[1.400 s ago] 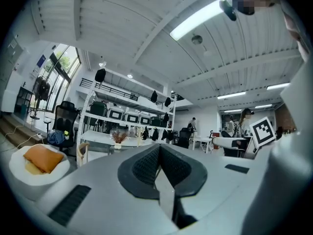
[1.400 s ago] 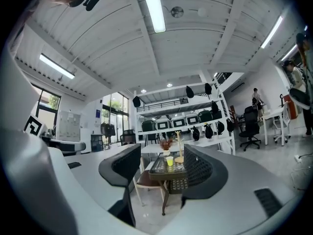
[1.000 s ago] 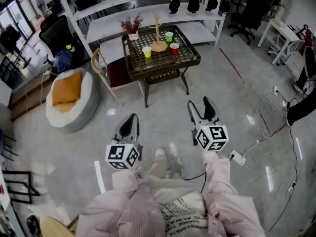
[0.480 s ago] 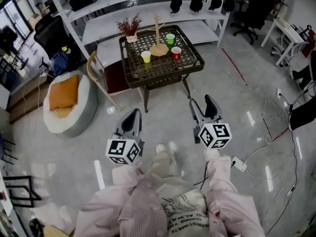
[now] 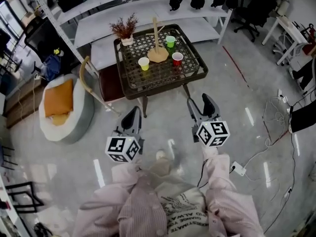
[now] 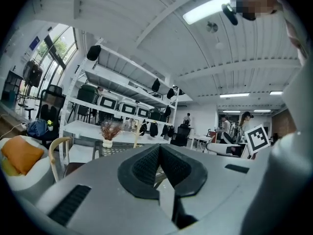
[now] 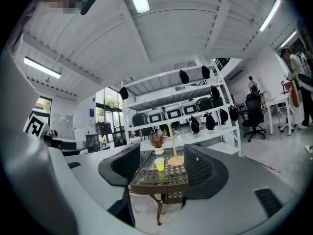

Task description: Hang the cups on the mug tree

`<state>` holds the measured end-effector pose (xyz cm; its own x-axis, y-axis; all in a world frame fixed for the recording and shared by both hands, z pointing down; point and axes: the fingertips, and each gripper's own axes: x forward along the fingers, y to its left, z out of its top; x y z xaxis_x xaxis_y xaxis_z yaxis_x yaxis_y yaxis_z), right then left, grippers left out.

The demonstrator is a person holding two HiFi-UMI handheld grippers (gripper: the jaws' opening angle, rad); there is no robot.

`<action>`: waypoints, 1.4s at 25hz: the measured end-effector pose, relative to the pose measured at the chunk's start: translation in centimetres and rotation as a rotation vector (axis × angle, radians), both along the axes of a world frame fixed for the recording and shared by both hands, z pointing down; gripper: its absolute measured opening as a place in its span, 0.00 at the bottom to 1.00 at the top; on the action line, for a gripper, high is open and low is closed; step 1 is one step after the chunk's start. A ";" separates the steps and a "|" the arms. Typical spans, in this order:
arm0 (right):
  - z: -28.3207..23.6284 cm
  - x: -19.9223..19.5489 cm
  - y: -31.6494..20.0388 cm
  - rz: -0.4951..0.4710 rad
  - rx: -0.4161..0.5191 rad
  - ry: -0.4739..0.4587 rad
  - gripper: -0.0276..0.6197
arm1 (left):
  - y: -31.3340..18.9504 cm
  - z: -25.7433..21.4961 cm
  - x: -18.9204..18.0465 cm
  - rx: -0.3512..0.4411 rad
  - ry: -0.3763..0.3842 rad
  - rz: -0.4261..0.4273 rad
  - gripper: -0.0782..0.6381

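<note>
A dark lattice-top table (image 5: pixel 195 75) stands ahead of me. On it the wooden mug tree (image 5: pixel 157 36) rises upright with no cup on it. A yellow cup (image 5: pixel 143 63), a green cup (image 5: pixel 170 41) and a red cup (image 5: pixel 177 59) stand around its base. My left gripper (image 5: pixel 132 118) is shut and empty, short of the table's near edge. My right gripper (image 5: pixel 200 107) is open with nothing between its fingers, also short of the table. The right gripper view frames the table (image 7: pixel 159 179), yellow cup (image 7: pixel 159 164) and mug tree (image 7: pixel 171 143) between the open jaws. The left gripper (image 6: pixel 159 153) shows its pads closed together.
A small potted plant (image 5: pixel 125 31) sits on the table's far left corner. A wooden-framed chair (image 5: pixel 101 80) stands left of the table, and a bean bag with an orange cushion (image 5: pixel 59 100) lies further left. White shelving (image 5: pixel 123 9) runs behind. Cables and a power strip (image 5: pixel 238 169) lie on the floor at right.
The person has walked forward with both grippers. The table with the cups and mug tree is now nearer and lower in the head view.
</note>
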<state>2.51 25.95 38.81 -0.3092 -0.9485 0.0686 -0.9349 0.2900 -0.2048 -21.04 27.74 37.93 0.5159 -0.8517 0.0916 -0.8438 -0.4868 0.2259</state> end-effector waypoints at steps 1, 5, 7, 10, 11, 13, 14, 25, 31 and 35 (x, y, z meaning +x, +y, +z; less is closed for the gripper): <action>0.2 -0.2 -0.9 -0.002 -0.002 -0.006 0.43 | -0.9 0.3 -0.2 -0.003 0.000 -0.002 0.11; 0.8 -1.0 -3.9 -0.007 -0.004 -0.063 0.43 | -3.8 1.0 -0.9 -0.009 0.001 -0.010 0.11; 0.9 -0.9 -5.0 -0.010 -0.003 -0.064 0.43 | -5.1 1.0 -0.8 -0.009 0.003 -0.006 0.11; 1.4 -0.8 -6.2 -0.015 -0.017 -0.064 0.43 | -6.5 1.2 -0.4 -0.016 0.001 0.001 0.11; 1.6 -0.8 -6.5 -0.018 -0.024 -0.059 0.43 | -6.7 1.4 -0.3 -0.021 0.000 0.003 0.11; 1.9 -0.9 -7.2 -0.029 -0.035 -0.048 0.43 | -7.2 1.7 -0.4 -0.031 0.000 0.000 0.11; 2.0 -1.1 -7.7 -0.038 -0.038 -0.042 0.43 | -7.4 2.0 -0.5 -0.038 0.002 -0.004 0.11; 4.3 -4.4 -16.7 -0.173 -0.071 0.020 0.43 | -14.3 4.6 -2.8 -0.113 0.021 -0.093 0.11; 6.0 -5.7 -23.1 -0.280 -0.102 0.045 0.43 | -19.9 6.2 -2.5 -0.165 0.044 -0.138 0.11; 7.9 -7.3 -26.4 -0.372 -0.137 0.064 0.43 | -22.7 7.6 -2.0 -0.210 0.064 -0.165 0.11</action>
